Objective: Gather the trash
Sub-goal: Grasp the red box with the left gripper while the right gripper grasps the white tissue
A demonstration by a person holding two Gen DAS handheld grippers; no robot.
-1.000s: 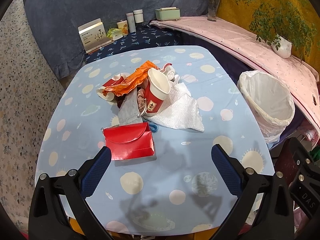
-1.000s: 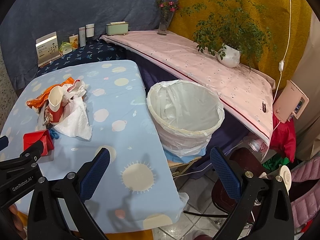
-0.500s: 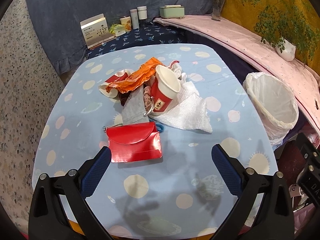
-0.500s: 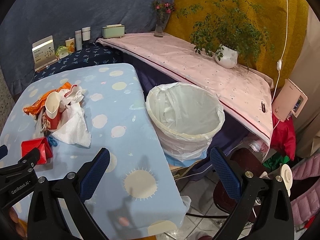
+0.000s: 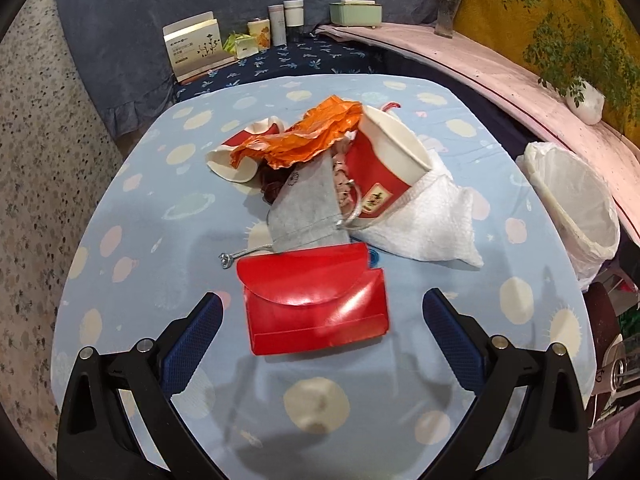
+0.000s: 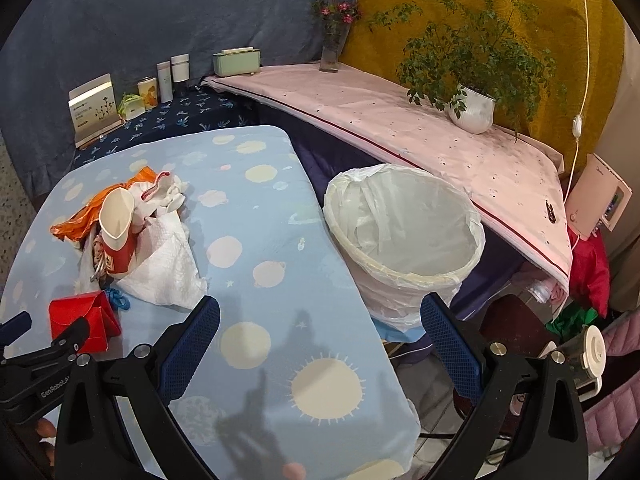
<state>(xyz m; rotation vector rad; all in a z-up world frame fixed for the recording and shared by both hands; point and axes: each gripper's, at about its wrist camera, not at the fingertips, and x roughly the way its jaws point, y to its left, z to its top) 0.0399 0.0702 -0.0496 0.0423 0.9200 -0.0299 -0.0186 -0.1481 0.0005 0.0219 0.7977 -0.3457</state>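
Observation:
A pile of trash lies on the blue spotted table: a red folded box nearest me, a grey pouch, a red paper cup, an orange wrapper and white paper. My left gripper is open and empty, its fingers just short of the red box on either side. My right gripper is open and empty above the table's right edge, beside the white-lined bin. The red box and cup also show in the right wrist view.
The bin stands off the table's right side. A pink-covered shelf with a potted plant runs behind it. Boxes and jars stand at the back. A stool and clutter sit on the floor at right.
My left gripper has moved forward and down toward the red box, which now lies between the fingertips. My right gripper has shifted slightly closer to the bin. Both stay open.

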